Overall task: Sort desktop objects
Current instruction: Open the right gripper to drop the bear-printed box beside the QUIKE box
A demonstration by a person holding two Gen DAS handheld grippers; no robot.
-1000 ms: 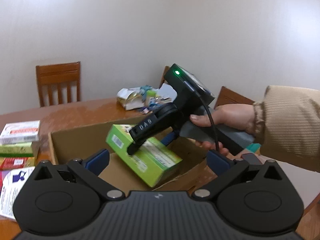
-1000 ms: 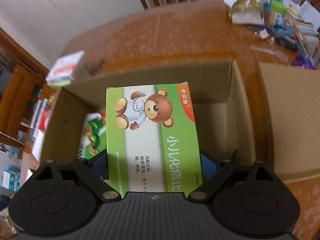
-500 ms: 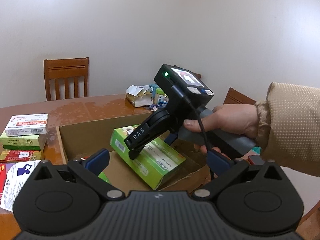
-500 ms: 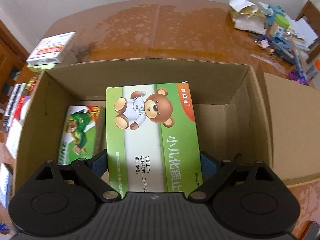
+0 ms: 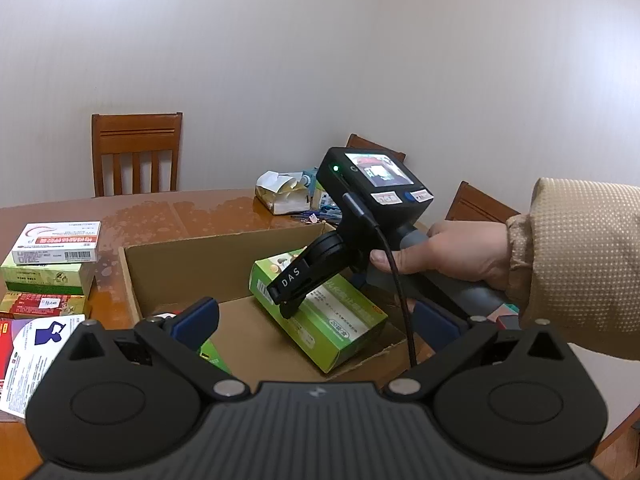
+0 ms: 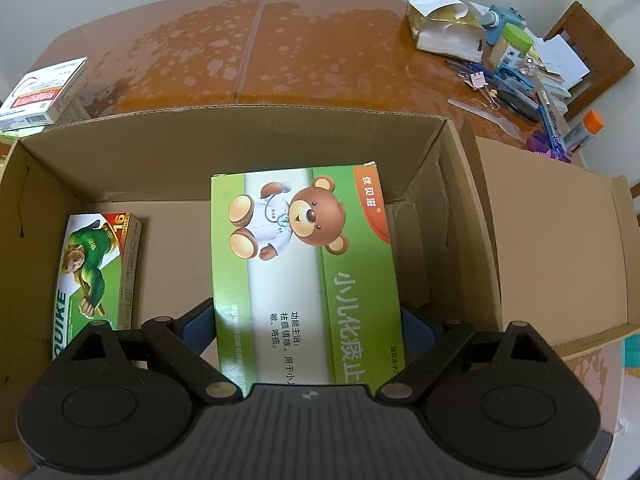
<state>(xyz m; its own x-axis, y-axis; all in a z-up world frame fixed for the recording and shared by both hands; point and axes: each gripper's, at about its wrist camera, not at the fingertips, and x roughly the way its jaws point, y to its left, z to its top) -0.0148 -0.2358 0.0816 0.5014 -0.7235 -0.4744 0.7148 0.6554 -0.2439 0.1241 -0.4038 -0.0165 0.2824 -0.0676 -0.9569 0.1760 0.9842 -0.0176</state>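
A green medicine box with a cartoon bear is clamped between the blue pads of my right gripper, held low inside the open cardboard box. The left wrist view shows the same green box tilted over the carton floor, the right gripper on it and a hand on the handle. A second green box with a monkey figure lies flat at the carton's left side. My left gripper is open with nothing between its fingers, hovering at the carton's near edge.
Stacked medicine boxes and leaflets lie on the wooden table left of the carton. Clutter of pens, clips, a torn bag and jars fills the table's far right. Chairs stand against the wall. The carton's flap hangs open rightward.
The right gripper has lowered the bear box deeper into the carton, and the monkey box at the left has come fully into sight. My left gripper drifted slightly back and up.
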